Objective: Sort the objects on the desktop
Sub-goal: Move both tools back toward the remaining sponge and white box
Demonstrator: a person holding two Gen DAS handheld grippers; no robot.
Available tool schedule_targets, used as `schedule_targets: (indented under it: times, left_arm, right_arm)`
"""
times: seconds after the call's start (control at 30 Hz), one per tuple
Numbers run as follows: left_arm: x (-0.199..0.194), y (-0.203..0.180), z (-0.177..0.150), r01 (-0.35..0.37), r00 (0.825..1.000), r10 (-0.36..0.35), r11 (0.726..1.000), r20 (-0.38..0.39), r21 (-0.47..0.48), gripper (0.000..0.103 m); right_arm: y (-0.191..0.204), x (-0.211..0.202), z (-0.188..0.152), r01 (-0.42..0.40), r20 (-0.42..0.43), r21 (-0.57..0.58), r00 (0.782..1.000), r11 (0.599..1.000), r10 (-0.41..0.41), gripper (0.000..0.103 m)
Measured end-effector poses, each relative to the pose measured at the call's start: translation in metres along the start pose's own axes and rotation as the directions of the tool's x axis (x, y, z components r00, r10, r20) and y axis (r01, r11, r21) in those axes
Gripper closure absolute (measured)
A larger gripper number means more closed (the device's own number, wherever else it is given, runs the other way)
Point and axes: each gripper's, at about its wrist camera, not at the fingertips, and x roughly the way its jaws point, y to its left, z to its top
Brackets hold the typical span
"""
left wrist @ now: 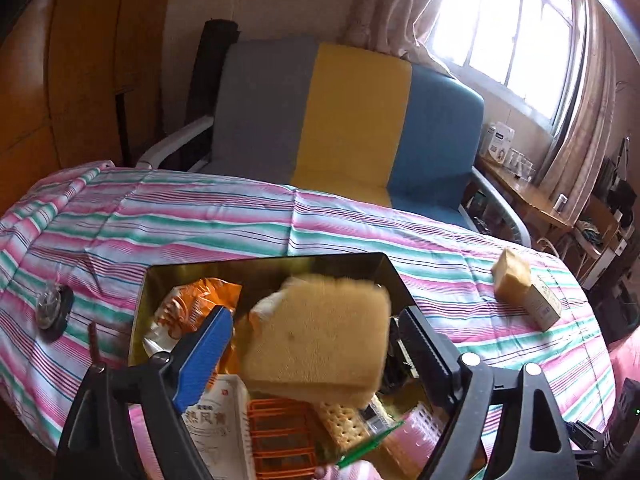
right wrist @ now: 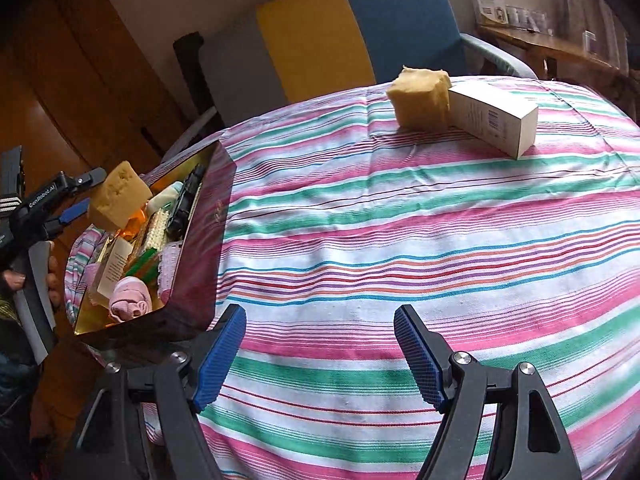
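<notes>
The left gripper point(left wrist: 316, 344) is squeezing a sponge point(left wrist: 320, 336) over the box point(left wrist: 264, 266); it looks light and soft, so gripping its flat sides should suit (it will compress). The right gripper point(right wrist: 320, 356) is hovering wide apart, holding nothing, with another sponge point(right wrist: 420, 100) lying well ahead beside a carton point(right wrist: 494, 118).

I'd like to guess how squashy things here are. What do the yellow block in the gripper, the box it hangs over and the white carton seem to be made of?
Yellow block: probably foam sponge, matte and pitted with pores.
Box: likely tin, with a mirror-like gold inside and glossy dark red outside.
White carton: looks like thin cardboard, matte, with crisp folded edges and small print.
</notes>
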Motion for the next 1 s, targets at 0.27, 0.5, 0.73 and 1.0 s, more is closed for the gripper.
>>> schedule_targets:
  times: [0.27,0.5,0.73,1.0]
  left_arm:
    - [-0.013,0.005,-0.001,-0.02,0.999,0.019,0.999,-0.027,-0.033,0.015]
    - [-0.017,-0.073,-0.015,0.151,0.987,-0.139,0.977,-0.085,0.148,0.015]
    - [0.011,-0.16,-0.026,0.305,0.943,-0.265,0.929,-0.2,0.211,0.015]
    - [0.056,-0.231,-0.028,0.324,0.927,-0.247,0.906,-0.283,0.272,0.015]
  right_arm:
    - [-0.028,0.002,-0.003,0.02,-0.007,0.064,1.0,0.998,-0.02,0.025]
    - [-0.075,-0.013,0.001,0.074,0.031,0.161,0.996,0.984,-0.08,0.024]
    - [-0.121,-0.04,0.018,0.131,0.101,0.242,0.982,0.961,-0.159,0.021]
    - [-0.148,-0.039,0.043,0.183,0.118,0.189,0.971,0.965,-0.207,0.02]
